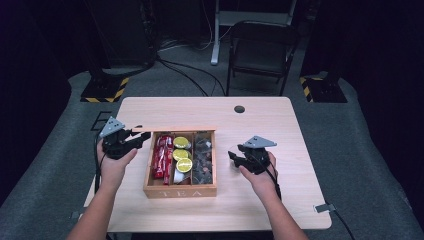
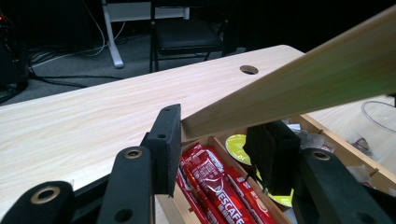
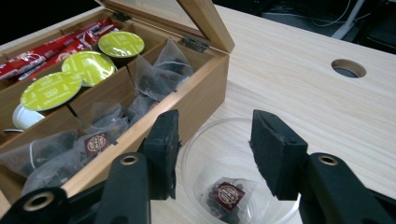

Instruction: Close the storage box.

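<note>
Our left tongs (image 2: 215, 140) are clamped on the edge of the tea box's lid (image 2: 299, 88), holding it up above the tea box (image 1: 180, 190). Our right tongs (image 3: 215, 154) stand apart over the clear cup (image 3: 196, 154) just beside the box, a tea bag (image 3: 227, 193) lying loose in its bottom. To do this well, we keep the lid steady and lift the right tongs straight up, clear of the rim.

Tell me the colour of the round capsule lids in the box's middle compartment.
Yellow-green capsule lids, clearest in the right gripper view.
</note>
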